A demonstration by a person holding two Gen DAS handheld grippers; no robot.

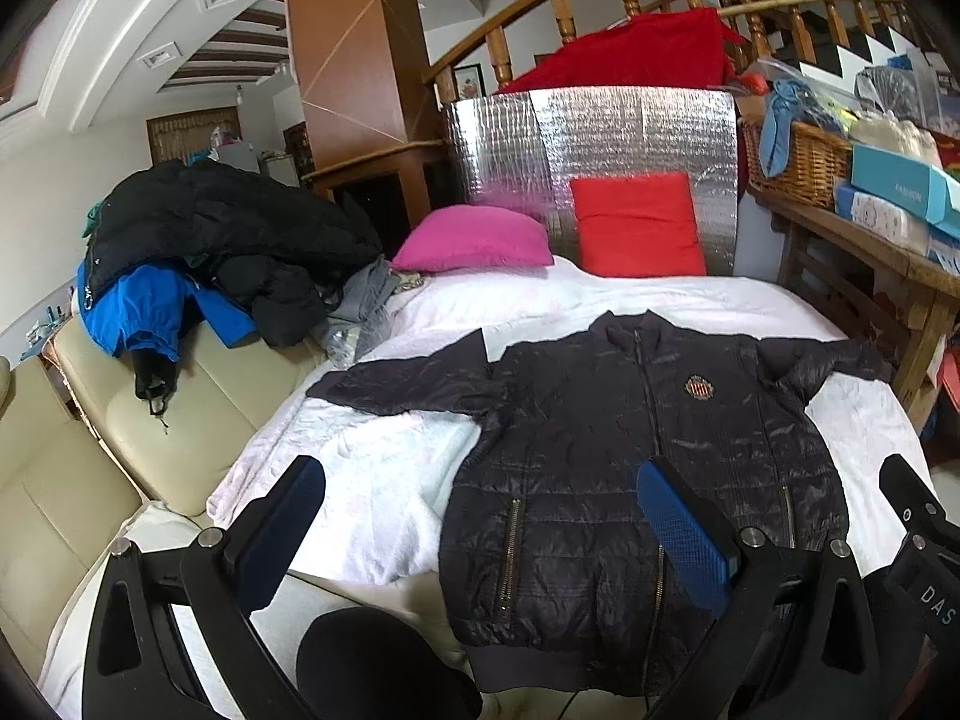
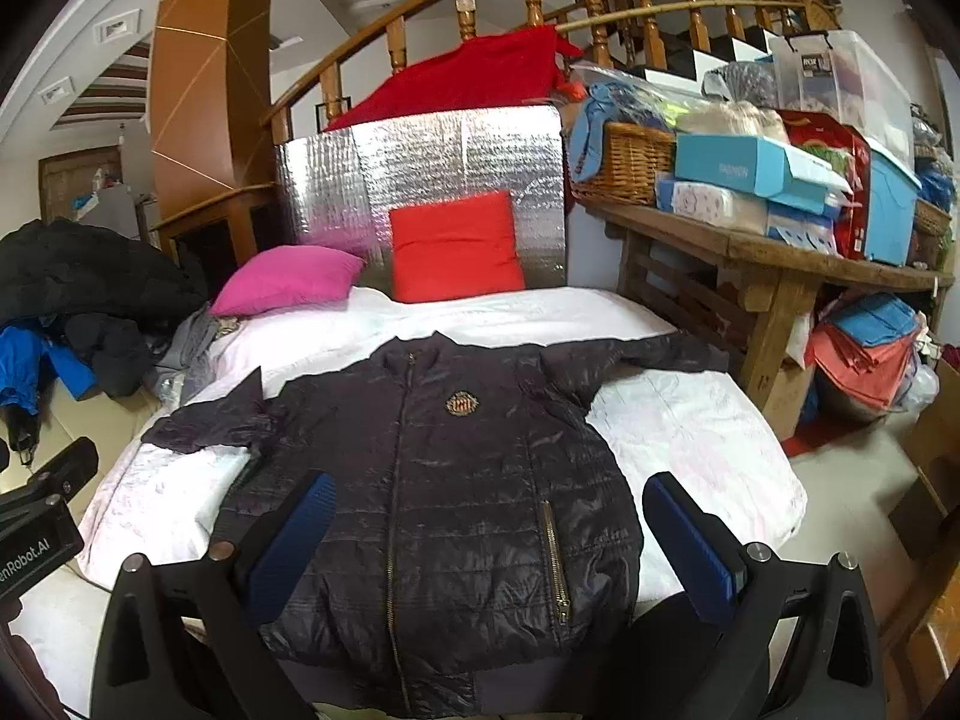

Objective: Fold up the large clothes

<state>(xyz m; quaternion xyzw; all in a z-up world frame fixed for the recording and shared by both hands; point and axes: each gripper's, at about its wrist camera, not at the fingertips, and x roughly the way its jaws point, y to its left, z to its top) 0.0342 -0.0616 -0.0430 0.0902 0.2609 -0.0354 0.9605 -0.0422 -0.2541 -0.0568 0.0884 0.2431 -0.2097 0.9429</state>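
Note:
A dark quilted jacket [image 1: 630, 456] [image 2: 444, 480] lies face up and zipped on the white bed cover [image 1: 372, 468] [image 2: 690, 420], both sleeves spread sideways, a crest on its chest. My left gripper [image 1: 480, 516] hovers open above the jacket's lower left side, with nothing between its blue pads. Over the jacket's hem, my right gripper [image 2: 486, 528] is also open and empty. The right gripper's body [image 1: 918, 534] shows at the right edge of the left wrist view, and the left gripper's body [image 2: 42, 510] shows at the left edge of the right wrist view.
A pink pillow [image 1: 474, 237] and a red pillow [image 1: 636, 225] lean at the head of the bed against a silver foil panel [image 1: 600, 138]. Dark and blue coats [image 1: 198, 252] pile on a cream sofa [image 1: 72, 456] to the left. A cluttered wooden table [image 2: 774, 264] stands to the right.

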